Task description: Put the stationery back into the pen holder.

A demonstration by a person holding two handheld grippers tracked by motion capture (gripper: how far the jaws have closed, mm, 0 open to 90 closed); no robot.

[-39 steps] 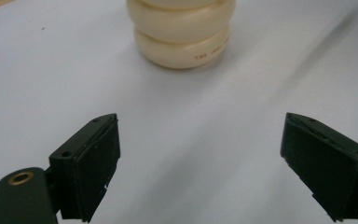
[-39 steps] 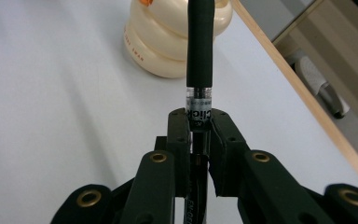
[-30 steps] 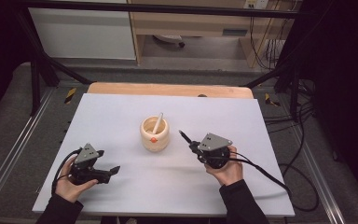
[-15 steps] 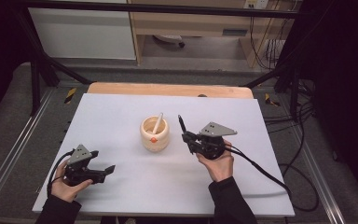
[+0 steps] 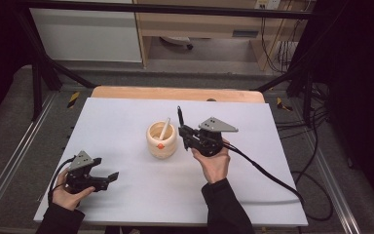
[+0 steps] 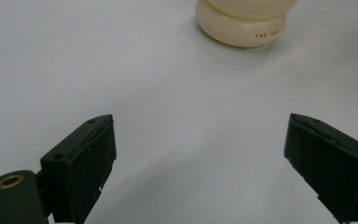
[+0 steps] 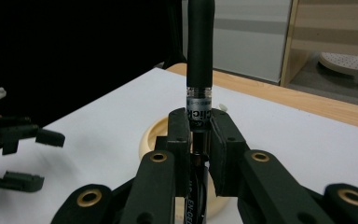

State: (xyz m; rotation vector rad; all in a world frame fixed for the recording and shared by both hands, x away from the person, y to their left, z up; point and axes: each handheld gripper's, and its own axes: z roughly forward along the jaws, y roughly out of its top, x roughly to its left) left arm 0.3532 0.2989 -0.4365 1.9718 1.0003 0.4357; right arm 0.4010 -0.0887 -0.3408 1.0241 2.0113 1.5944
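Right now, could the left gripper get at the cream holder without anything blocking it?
Probably yes. The left gripper sits low with jaws open, and bare white table lies between it and the cream holder. The right gripper, shut on a black pen, is on the holder's far side.

1. In the left gripper view, at the top of the frame right of centre, you had small red capitals on the lower rim of the cream cup (image 6: 241, 28); they read "THE" and then a word cut off at the curve, perhaps "FOOD", which could not be made out for certain.
2. In the right gripper view, at centre frame, the pen (image 7: 199, 70) you held carried white lettering on its clear band reading "Click", run sideways along the barrel.
3. Lower on that pen, at the bottom centre, white letters read roughly "EN-GEL"; the rest was cut off.
4. Above "Click", a line of tiny print was too small to read.
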